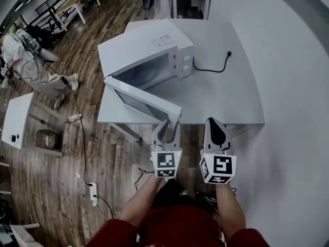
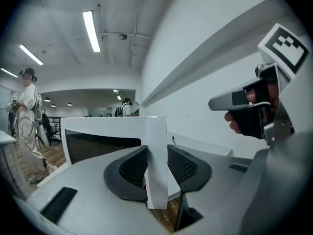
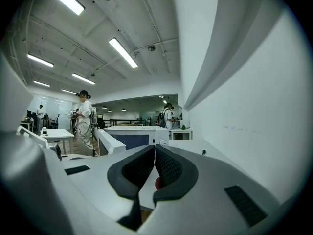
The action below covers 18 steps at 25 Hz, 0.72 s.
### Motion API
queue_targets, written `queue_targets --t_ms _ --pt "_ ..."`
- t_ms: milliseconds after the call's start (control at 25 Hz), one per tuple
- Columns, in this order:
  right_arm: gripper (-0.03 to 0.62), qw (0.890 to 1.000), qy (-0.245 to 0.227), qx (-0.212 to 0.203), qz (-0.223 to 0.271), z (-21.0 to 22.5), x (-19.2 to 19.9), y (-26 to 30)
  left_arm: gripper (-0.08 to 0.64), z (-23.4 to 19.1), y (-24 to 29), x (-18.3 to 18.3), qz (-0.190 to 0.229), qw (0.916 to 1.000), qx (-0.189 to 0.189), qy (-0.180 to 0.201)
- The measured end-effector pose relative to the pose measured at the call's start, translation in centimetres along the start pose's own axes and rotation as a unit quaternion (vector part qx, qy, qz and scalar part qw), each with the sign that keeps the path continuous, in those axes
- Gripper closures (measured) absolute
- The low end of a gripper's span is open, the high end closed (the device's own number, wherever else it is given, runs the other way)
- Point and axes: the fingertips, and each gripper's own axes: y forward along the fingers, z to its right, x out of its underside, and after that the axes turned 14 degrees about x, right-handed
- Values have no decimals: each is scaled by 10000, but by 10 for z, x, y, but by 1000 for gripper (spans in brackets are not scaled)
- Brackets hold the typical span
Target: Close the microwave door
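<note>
A white microwave [image 1: 149,55] stands on a white table [image 1: 231,96], its door [image 1: 141,99] swung wide open toward me. My left gripper [image 1: 167,127] is shut on the door's free edge; in the left gripper view the white door edge [image 2: 156,155] stands upright between the two black pads [image 2: 129,173]. My right gripper [image 1: 215,130] hovers just right of it over the table's front edge, shut with nothing in it. In the right gripper view [image 3: 154,168] the microwave [image 3: 134,136] shows ahead with the door [image 3: 110,142] angled out to the left.
The black power cord [image 1: 211,66] lies on the table right of the microwave. A person [image 1: 25,60] stands far left on the wooden floor, near a small white table [image 1: 15,120]. A power strip [image 1: 93,192] lies on the floor. A white wall runs along the right.
</note>
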Motion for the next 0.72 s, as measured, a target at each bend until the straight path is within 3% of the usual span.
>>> queue_targets --t_ms 440,720 --pt "565 9990 -11 437 -42 18 0 43 416 -5 43 -8 46 9999 -5 -117" --pt "565 9995 44 310 -39 25 0 73 416 -10 64 -15 65 9999 -65 -138"
